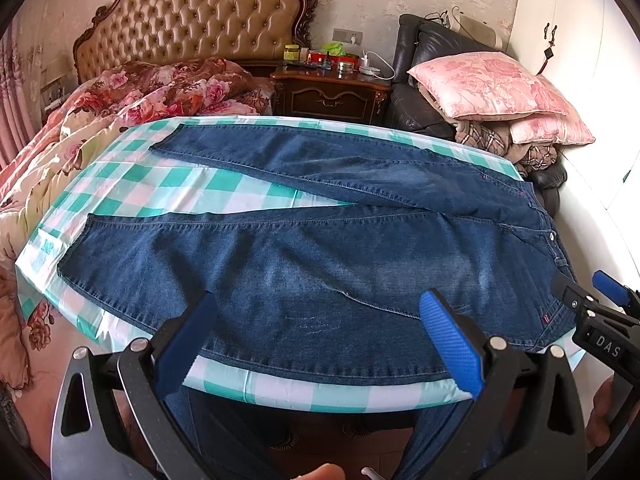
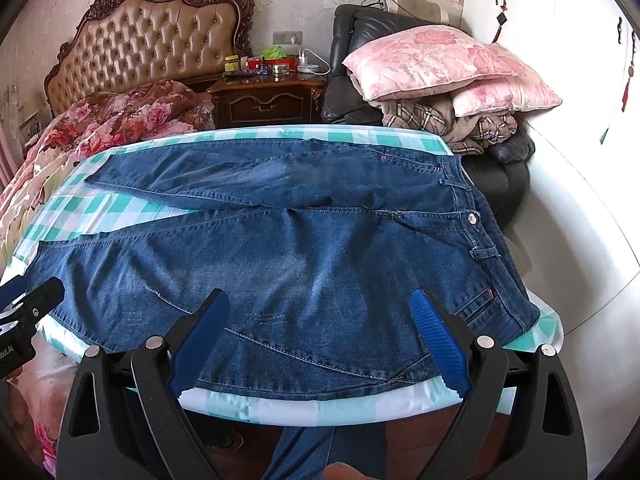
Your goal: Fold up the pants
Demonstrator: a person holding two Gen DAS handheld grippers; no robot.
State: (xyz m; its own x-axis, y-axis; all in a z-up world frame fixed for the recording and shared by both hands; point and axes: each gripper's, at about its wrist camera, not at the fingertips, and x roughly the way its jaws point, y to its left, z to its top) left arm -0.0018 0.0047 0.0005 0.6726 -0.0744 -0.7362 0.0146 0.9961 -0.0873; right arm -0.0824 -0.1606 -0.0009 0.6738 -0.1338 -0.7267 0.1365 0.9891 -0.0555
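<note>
Bright daylight, seemingly from right, washed-out white wall, heavy fisheye curving, dark corners

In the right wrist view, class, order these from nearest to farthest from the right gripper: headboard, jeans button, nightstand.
From the right gripper:
1. Jeans button, right, on the waistband.
2. Nightstand, beyond the table, centre.
3. Headboard, far left, against the wall.

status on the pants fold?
Left gripper and right gripper open, holding nothing, over the near edge. Jeans flat and unfolded on the checked cloth, legs spread apart. Nothing in the way.
</note>
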